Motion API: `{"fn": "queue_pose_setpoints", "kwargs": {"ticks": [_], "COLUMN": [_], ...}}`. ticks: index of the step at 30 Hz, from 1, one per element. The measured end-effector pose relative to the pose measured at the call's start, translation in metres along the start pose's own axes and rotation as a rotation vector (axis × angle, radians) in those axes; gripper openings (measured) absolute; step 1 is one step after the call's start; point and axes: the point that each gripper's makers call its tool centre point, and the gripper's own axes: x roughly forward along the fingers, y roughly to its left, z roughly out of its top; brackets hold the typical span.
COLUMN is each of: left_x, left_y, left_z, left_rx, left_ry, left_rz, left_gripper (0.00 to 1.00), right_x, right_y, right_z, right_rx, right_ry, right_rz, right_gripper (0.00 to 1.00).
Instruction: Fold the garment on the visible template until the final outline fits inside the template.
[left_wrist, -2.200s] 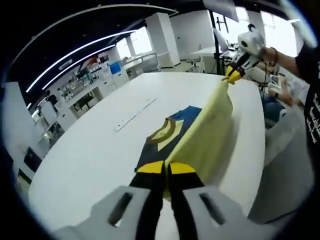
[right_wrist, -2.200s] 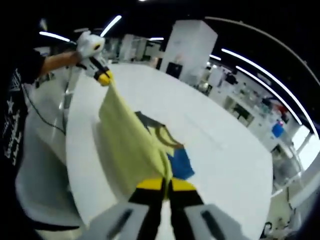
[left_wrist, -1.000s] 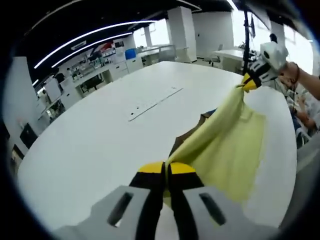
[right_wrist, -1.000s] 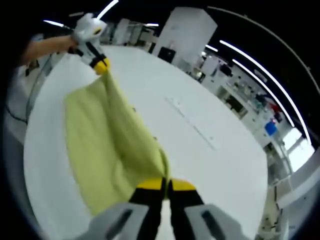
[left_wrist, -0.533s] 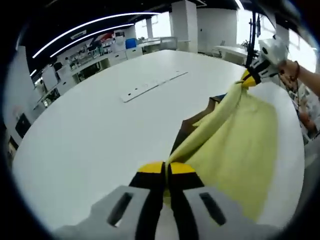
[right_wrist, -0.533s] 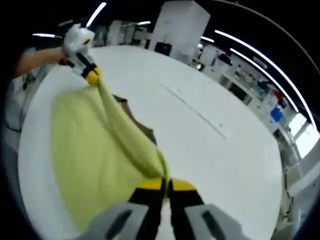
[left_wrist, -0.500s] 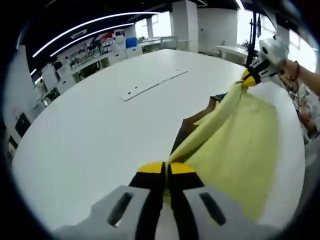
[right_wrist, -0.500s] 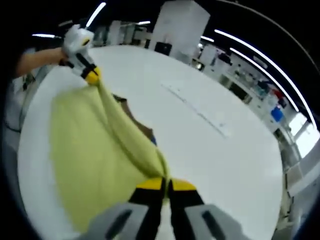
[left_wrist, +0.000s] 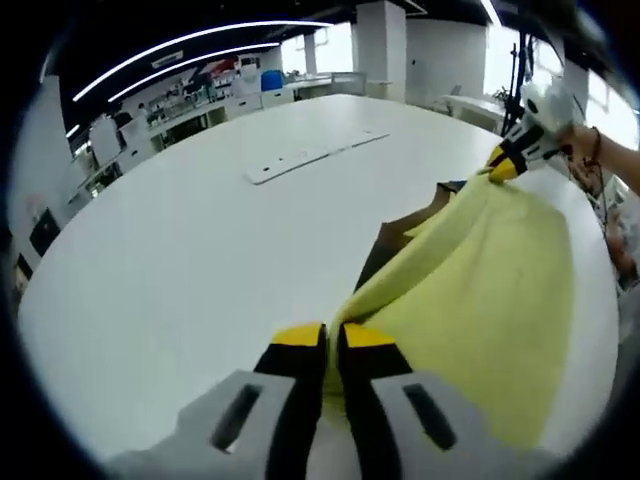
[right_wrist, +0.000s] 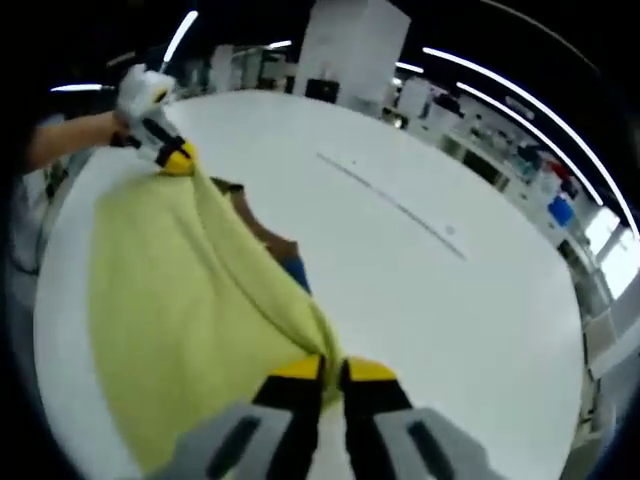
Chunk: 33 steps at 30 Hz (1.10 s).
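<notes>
Most of the template (left_wrist: 392, 240) is hidden under the yellow garment (left_wrist: 480, 290); in the left gripper view just a dark brown strip of it shows at centre right, and in the right gripper view a brown edge with a small blue patch peeks out left of centre, so its outline cannot be made out; the garment's lower right part is cut off by the edge of the left gripper view; the left tool (left_wrist: 333, 350) rises from the bottom centre of its view, jaws clenched on one corner of the garment; the right tool (right_wrist: 331, 382) rises from the bottom centre of its own view, likewise clamped on a corner, and it appears again at the upper right of the left gripper view; the cloth spreads between them over the white tabletop (left_wrist: 190, 260); a long white strip (left_wrist: 315, 158) lies on the tabletop at upper centre, well apart from the cloth; blurred shelves and a white pillar (right_wrist: 345, 50) stand beyond the tabletop
</notes>
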Motion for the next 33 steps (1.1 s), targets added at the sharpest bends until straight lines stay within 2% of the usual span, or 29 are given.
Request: {"fn": "queue_pose_setpoints", "kwargs": {"ticks": [3, 4, 7, 10, 13, 16, 19, 23, 26, 29, 30, 32, 33], "left_x": [-0.003, -0.005, -0.011, -0.017, -0.023, -0.024, -0.027, -0.023, -0.017, -0.014, -0.014, -0.013, -0.012], "left_y": [0.0, 0.002, -0.001, -0.004, -0.008, -0.002, -0.003, -0.003, 0.001, 0.007, 0.008, 0.005, 0.005], "left_z": [0.0, 0.0, 0.002, 0.003, 0.002, -0.002, -0.006, -0.01, -0.012, -0.014, -0.014, -0.012, -0.012], "left_rx": [0.012, 0.027, 0.05, 0.076, 0.131, 0.193, 0.239, 0.256, 0.257, 0.283, 0.306, 0.293, 0.288], "left_ry": [-0.008, -0.009, -0.026, -0.039, -0.024, 0.005, 0.022, 0.019, 0.017, 0.027, 0.034, 0.036, 0.035], "left_rz": [0.004, 0.005, -0.014, -0.027, -0.022, 0.0, 0.016, 0.01, 0.026, 0.044, 0.056, 0.049, 0.051], "left_gripper": [0.09, 0.1, 0.11, 0.12, 0.13, 0.12, 0.12, 0.11, 0.11, 0.1, 0.08, 0.03, 0.01], "right_x": [-0.006, -0.009, -0.018, -0.022, -0.022, -0.017, -0.014, -0.011, -0.004, 0.002, 0.004, 0.005, 0.007], "right_y": [-0.007, -0.01, -0.003, 0.001, 0.002, 0.002, -0.003, -0.006, -0.01, -0.01, -0.01, -0.008, -0.009], "right_z": [0.002, 0.01, 0.02, 0.017, 0.015, 0.011, 0.008, 0.009, 0.006, 0.003, 0.003, 0.0, -0.002], "right_rx": [-0.02, -0.015, 0.023, 0.02, 0.0, -0.05, -0.144, -0.168, -0.152, -0.142, -0.137, -0.138, -0.135], "right_ry": [-0.012, -0.061, -0.126, -0.128, -0.126, -0.109, -0.078, -0.082, -0.078, -0.073, -0.074, -0.06, -0.051], "right_rz": [-0.03, -0.042, -0.005, 0.002, 0.01, 0.016, -0.022, -0.036, -0.033, -0.031, -0.026, -0.028, -0.031], "right_gripper": [0.1, 0.11, 0.11, 0.16, 0.21, 0.21, 0.2, 0.19, 0.2, 0.15, 0.09, 0.0, 0.0]}}
